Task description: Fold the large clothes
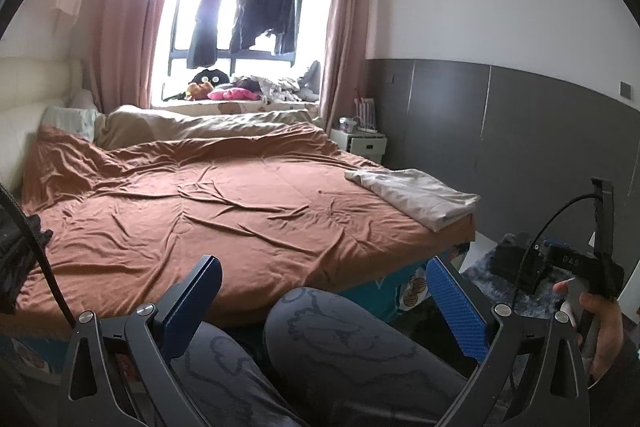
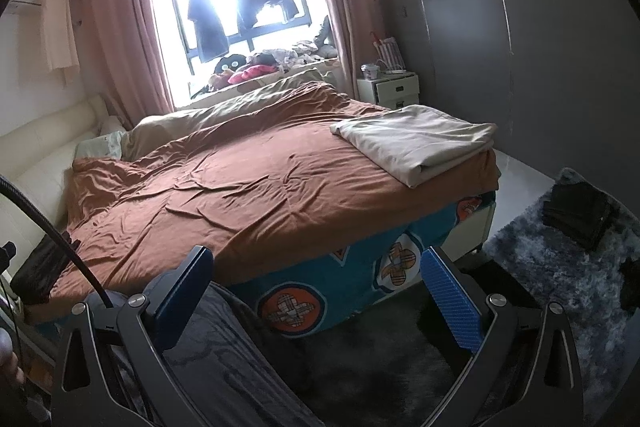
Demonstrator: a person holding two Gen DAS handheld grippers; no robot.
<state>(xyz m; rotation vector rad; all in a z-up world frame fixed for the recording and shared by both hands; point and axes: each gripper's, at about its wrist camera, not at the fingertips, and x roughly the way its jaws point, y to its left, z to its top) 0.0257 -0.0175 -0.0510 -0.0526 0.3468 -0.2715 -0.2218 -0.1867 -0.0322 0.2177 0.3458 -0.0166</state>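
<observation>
Jaws of both grippers stand spread wide and grasp nothing: the left gripper [image 1: 320, 303] hangs over the person's knees [image 1: 340, 339], the right gripper [image 2: 316, 295] over the floor by the bed [image 2: 240, 195]. On the bed's far right corner lies 1 folded beige cloth [image 2: 420, 143], well apart from both.
</observation>
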